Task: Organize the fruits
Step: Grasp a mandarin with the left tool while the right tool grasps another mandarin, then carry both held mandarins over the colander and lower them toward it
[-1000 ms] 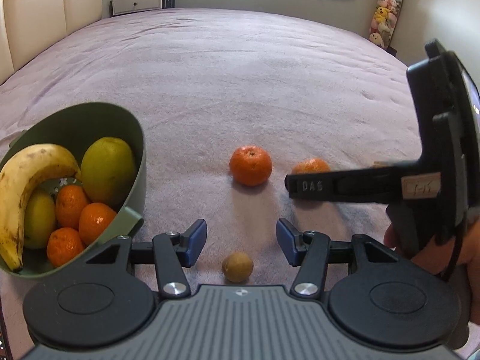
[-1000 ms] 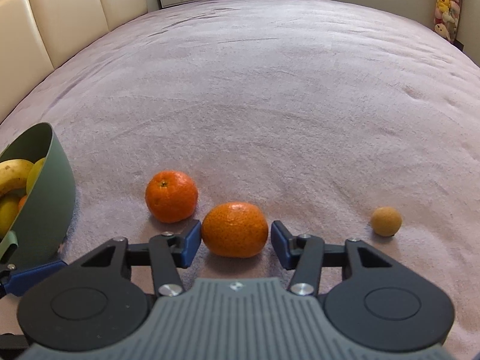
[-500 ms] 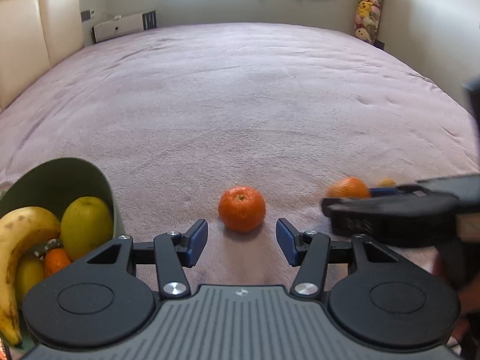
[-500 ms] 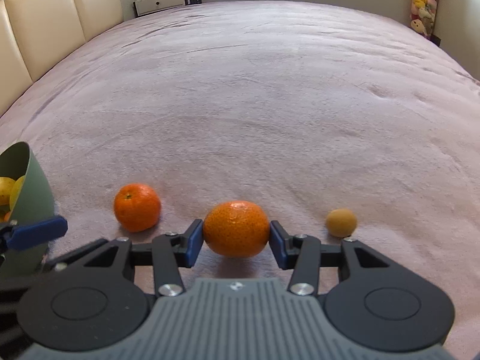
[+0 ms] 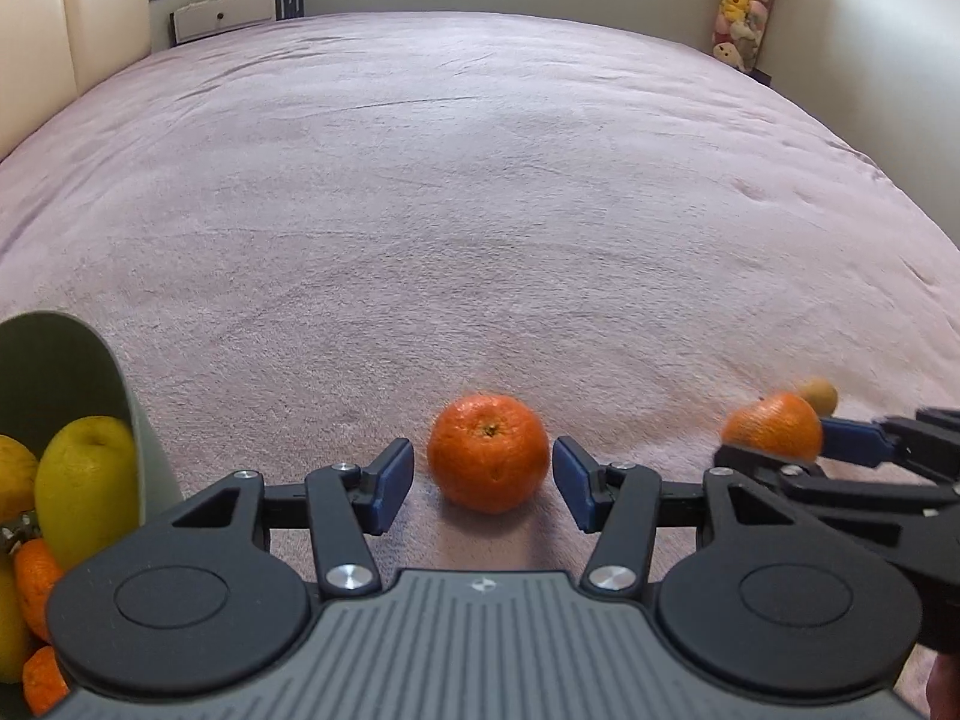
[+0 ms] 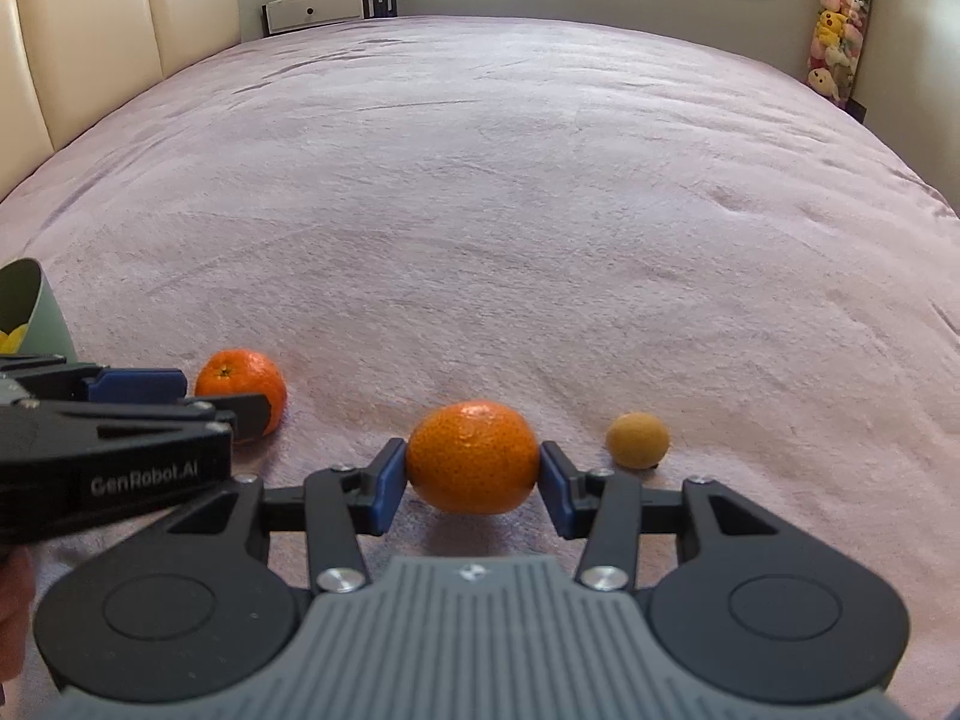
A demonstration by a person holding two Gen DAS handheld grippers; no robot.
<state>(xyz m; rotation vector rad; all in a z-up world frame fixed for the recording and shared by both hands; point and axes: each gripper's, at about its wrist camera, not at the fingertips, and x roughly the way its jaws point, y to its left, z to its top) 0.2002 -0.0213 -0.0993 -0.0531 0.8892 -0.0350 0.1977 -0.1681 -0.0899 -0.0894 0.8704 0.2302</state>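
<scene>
A round orange lies on the pink blanket between the blue pads of my left gripper, which is open with gaps on both sides. The same orange appears in the right wrist view, partly behind the left gripper. My right gripper is shut on a second, flatter orange, held just above the blanket; from the left wrist view that orange shows at the right. A small yellow-brown fruit lies just right of it. The green bowl at left holds a green apple, oranges and other fruit.
The pink blanket covers a wide bed stretching far ahead. A cream padded headboard runs along the left. A white unit stands at the far wall and plush toys hang at the far right.
My left gripper has moved right from the bowl until the round orange sits between its pads. My right gripper closed on the flatter orange and raised it slightly.
</scene>
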